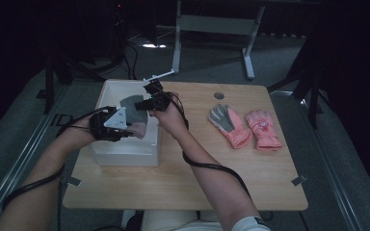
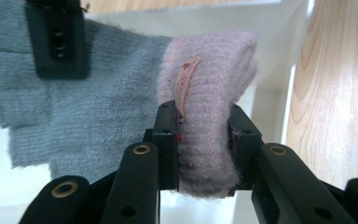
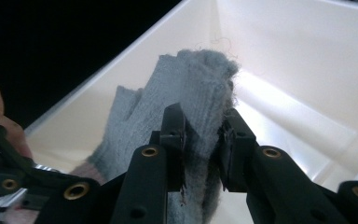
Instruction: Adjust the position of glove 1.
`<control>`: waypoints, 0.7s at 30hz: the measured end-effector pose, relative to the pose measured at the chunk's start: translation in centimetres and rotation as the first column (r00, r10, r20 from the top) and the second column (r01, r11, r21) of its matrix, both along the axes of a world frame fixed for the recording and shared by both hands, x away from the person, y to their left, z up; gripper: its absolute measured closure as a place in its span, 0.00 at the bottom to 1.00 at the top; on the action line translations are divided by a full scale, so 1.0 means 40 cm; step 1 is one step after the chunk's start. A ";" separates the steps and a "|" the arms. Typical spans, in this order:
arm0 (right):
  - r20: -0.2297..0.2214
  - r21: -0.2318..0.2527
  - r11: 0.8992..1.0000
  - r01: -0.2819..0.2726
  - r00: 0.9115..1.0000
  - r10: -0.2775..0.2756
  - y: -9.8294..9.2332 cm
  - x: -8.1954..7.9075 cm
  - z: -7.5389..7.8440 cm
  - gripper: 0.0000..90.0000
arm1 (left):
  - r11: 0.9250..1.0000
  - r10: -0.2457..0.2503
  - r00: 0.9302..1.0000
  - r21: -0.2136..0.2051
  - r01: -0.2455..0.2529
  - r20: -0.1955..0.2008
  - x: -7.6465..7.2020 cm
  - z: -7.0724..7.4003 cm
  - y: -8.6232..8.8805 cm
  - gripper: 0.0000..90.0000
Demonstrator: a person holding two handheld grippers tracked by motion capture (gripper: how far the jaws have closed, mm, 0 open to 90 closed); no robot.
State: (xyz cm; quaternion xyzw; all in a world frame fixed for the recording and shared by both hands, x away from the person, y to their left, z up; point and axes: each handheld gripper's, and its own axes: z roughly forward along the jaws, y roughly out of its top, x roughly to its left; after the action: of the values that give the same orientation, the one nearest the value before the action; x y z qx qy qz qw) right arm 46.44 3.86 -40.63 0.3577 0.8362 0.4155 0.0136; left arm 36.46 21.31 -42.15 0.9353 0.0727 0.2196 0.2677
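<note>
Grey-and-pink knit glove (image 2: 121,102) hangs stretched between my two grippers, directly above the white box (image 1: 125,156). My left gripper (image 2: 204,140) clamps the pink cuff (image 2: 209,116); my right gripper (image 3: 204,140) pinches the grey finger end (image 3: 200,102) ahead of it. Gripping both ends keeps the fabric flat for placing into the box. Two pink gloves (image 1: 245,126) lie well apart to my right.

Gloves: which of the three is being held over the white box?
The grey knit glove with a pink cuff, clamped by both grippers; the two pink gloves lie on the table.
</note>
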 end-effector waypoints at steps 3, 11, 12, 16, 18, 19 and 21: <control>-0.027 -0.022 1.000 0.005 1.000 -0.006 0.002 0.014 -0.021 0.83 | 1.000 -0.006 1.000 0.027 0.006 -0.012 0.020 -0.037 -0.006 0.77; -0.073 -0.098 0.995 0.005 0.997 -0.012 0.024 0.033 -0.059 0.82 | 0.991 -0.017 0.998 0.129 0.024 -0.058 0.052 -0.082 -0.021 0.77; -0.084 -0.130 0.991 0.010 0.996 -0.021 0.034 0.042 -0.076 0.82 | 0.988 -0.020 0.998 0.152 0.029 -0.059 0.057 -0.091 -0.027 0.77; -0.076 -0.159 0.987 0.006 0.997 -0.018 0.043 0.042 -0.076 0.81 | 0.982 -0.034 0.997 0.186 0.046 -0.063 0.064 -0.097 -0.037 0.77; -0.069 -0.167 0.986 0.008 0.997 -0.020 0.044 0.047 -0.075 0.78 | 0.971 -0.040 0.997 0.235 0.055 -0.068 0.076 -0.093 -0.044 0.77; -0.066 -0.168 0.986 0.013 0.997 -0.025 0.043 0.048 -0.074 0.75 | 0.970 -0.038 0.997 0.236 0.054 -0.074 0.082 -0.094 -0.046 0.77; -0.039 -0.173 0.984 0.035 0.998 -0.042 0.037 0.051 -0.069 0.70 | 0.960 -0.036 0.996 0.275 0.059 -0.088 0.097 -0.104 -0.058 0.77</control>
State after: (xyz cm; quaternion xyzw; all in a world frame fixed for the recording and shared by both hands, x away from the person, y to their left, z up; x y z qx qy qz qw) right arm 48.48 5.33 -43.38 0.3800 0.8620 0.3338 0.0345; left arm 40.33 19.01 -46.30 0.9733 0.0297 0.1827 0.1358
